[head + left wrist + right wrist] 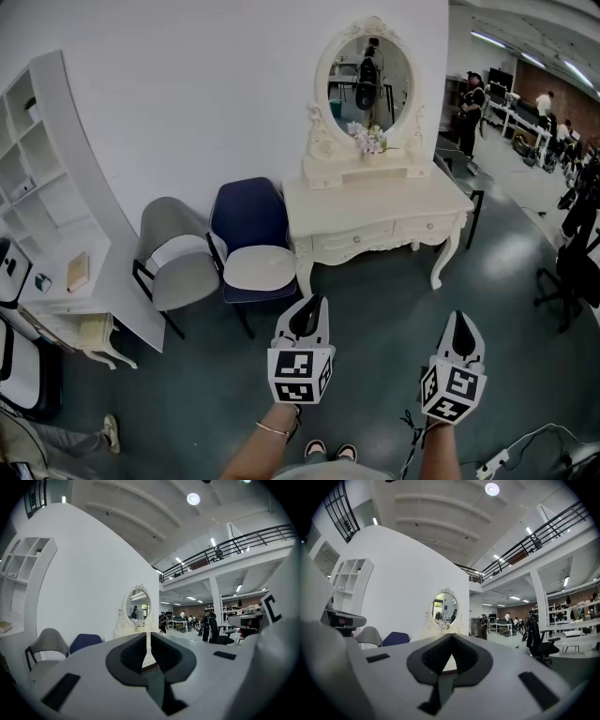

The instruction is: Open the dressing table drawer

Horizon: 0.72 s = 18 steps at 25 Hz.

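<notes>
The white dressing table (375,202) stands against the wall under an oval mirror (368,80). Its two front drawers, the left one (349,241) and the right one (427,226), are both closed. My two grippers hang over the dark floor well in front of the table and point toward it. The left gripper (309,304) is shut with nothing held; its jaws (146,637) show only a thin slit. The right gripper (461,319) is also shut and empty, its fingertips meeting (451,637). The mirror (138,606) (444,607) shows far ahead in both gripper views.
A blue chair (251,244) and a grey chair (173,258) stand left of the table. A white shelf unit (47,187) lines the left wall. A black office chair (567,267) is at the right, cables (525,448) lie at the lower right, and people stand in the back.
</notes>
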Each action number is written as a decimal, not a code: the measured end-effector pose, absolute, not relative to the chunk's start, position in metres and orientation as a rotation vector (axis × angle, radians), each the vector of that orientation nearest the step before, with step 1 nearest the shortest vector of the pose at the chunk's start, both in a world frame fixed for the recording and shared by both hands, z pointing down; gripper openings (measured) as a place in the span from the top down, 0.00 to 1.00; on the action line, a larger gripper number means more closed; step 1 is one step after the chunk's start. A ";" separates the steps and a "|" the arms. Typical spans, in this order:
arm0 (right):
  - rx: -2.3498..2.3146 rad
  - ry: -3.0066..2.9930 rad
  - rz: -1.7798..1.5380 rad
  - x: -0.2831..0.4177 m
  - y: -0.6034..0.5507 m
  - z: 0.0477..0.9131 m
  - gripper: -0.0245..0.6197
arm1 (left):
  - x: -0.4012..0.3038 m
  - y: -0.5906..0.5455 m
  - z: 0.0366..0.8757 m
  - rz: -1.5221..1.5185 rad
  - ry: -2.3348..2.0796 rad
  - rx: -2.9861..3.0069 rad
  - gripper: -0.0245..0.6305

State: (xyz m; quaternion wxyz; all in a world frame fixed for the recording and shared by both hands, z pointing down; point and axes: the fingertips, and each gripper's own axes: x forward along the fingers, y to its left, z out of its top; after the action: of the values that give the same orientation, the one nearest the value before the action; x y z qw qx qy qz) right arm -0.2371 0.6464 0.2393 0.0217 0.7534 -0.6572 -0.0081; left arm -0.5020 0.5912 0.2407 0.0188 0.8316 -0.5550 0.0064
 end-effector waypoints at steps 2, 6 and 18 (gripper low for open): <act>2.337 -2.035 -0.024 -0.238 0.647 0.241 0.95 | -0.503 0.592 0.242 0.020 -1.721 2.584 0.93; 2.344 -2.031 -0.021 -0.238 0.649 0.241 0.95 | -0.503 0.592 0.241 0.025 -1.719 2.591 0.93; 2.359 -2.015 -0.016 -0.249 0.654 0.242 0.95 | -0.514 0.595 0.244 0.015 -1.678 2.602 0.79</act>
State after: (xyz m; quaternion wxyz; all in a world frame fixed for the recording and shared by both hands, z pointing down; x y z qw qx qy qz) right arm -0.2488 0.6545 0.2421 0.0196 0.7603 -0.6492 -0.0051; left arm -0.5144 0.5952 0.2441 0.0229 0.8401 -0.5419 0.0047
